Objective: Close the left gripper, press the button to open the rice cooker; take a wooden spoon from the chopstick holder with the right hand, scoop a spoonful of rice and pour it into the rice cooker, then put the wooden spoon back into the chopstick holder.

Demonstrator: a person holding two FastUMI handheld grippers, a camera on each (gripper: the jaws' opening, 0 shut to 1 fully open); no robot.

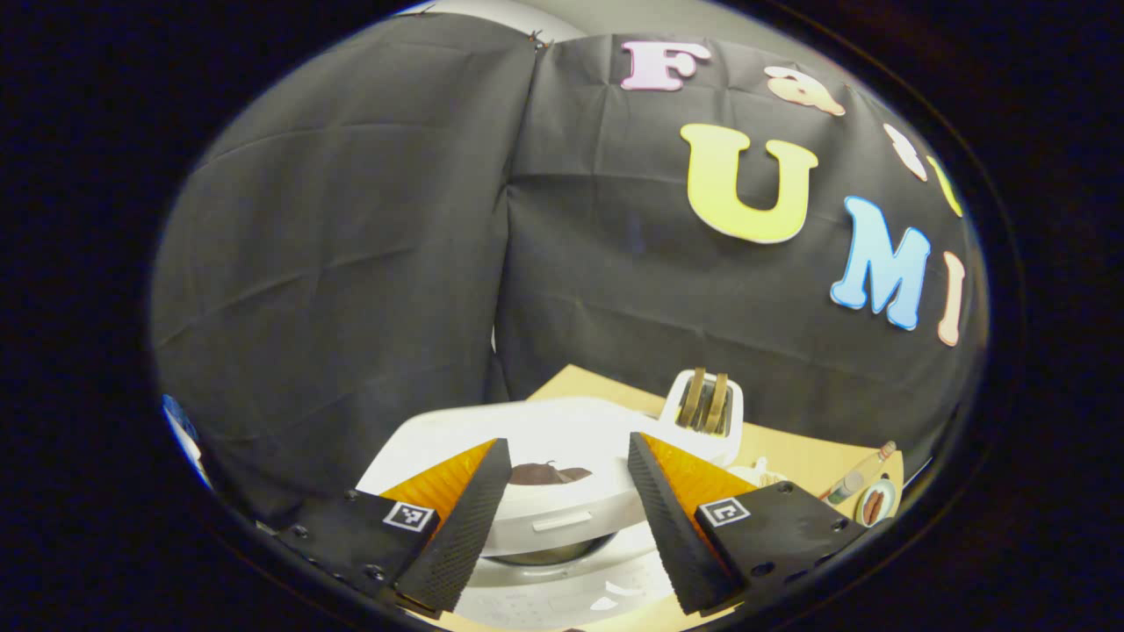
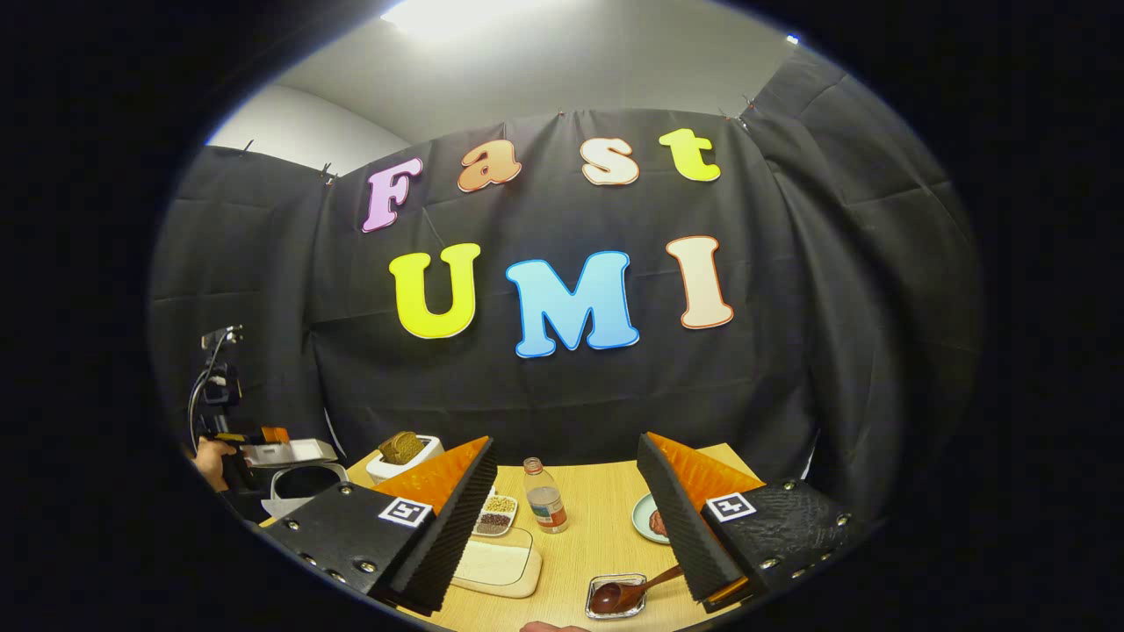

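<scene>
Here both claws, left gripper (image 1: 562,518) over the open white rice cooker (image 1: 562,491) and right gripper (image 2: 566,518), stand released; no legible branding on either.

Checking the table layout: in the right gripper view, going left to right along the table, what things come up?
Rice cooker → toaster with bread → dish of beans → small bottle → wooden spoon in a glass dish → plate.
</scene>
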